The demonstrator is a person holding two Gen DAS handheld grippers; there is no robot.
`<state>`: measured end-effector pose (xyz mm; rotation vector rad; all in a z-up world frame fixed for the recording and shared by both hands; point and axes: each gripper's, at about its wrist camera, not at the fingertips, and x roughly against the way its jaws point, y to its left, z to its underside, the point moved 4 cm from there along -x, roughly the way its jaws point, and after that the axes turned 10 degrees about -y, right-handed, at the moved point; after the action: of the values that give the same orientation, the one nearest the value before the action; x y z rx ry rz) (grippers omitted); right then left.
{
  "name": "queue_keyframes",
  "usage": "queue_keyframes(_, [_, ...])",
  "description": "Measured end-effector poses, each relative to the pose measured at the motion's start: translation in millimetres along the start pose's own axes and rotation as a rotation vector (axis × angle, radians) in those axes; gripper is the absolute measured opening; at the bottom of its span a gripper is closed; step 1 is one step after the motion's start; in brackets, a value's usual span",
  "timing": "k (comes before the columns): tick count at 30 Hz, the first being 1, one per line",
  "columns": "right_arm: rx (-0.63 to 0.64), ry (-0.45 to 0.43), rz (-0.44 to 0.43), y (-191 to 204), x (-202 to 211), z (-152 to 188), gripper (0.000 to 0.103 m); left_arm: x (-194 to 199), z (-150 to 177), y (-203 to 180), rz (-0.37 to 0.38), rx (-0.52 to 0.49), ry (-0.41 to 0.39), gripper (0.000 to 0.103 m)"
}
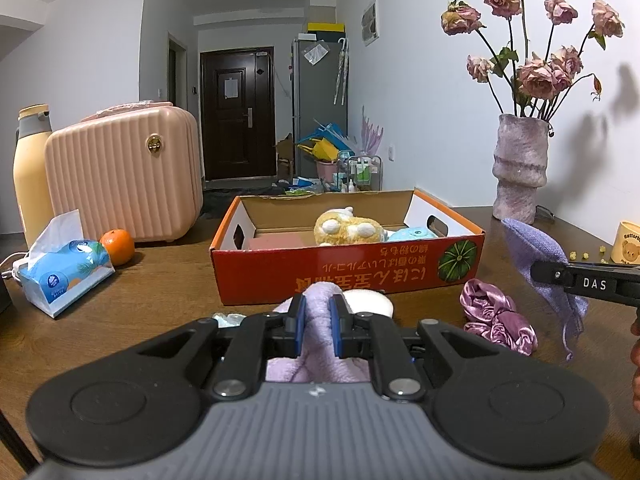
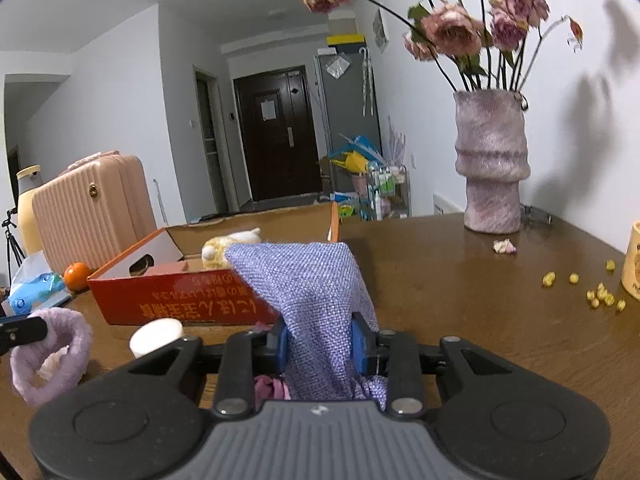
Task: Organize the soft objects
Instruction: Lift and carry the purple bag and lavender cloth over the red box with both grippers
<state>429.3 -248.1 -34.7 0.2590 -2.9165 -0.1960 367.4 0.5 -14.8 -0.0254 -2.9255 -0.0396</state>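
Here, in the left wrist view, our left gripper sits low in the frame with its blue-padded fingers closed on a fuzzy lilac band, which bulges up between them and runs back toward the camera. The red cardboard box lies straight ahead at frame centre, its long side across our line of sight and its near wall just beyond the fingertips. Inside it a yellow plush toy and a light blue plush already rest. A white round pad lies on the worktop at the foot of the box, and a crumpled satin scrunchie sits at lower right. At the right edge, the other gripper holds a purple woven cloth off the surface.

In the right wrist view, our right gripper grips that purple woven cloth firmly; the fabric stands up from the fingers and leans toward upper left, its top edge overlapping the box's right end. The box lies to the left of centre, so we judge the right hand must swing leftward, while the left hand only needs to lift forward. The lilac band shows as an open loop at lower left, pinched by the left gripper's finger.
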Motion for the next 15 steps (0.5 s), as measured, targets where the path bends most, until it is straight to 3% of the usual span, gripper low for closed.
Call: queue_keyframes(15, [0.090,-0.092,-0.047,36,8,-15,0.029,-5,-21,-4,-0.004,0.023,-0.050,0.014])
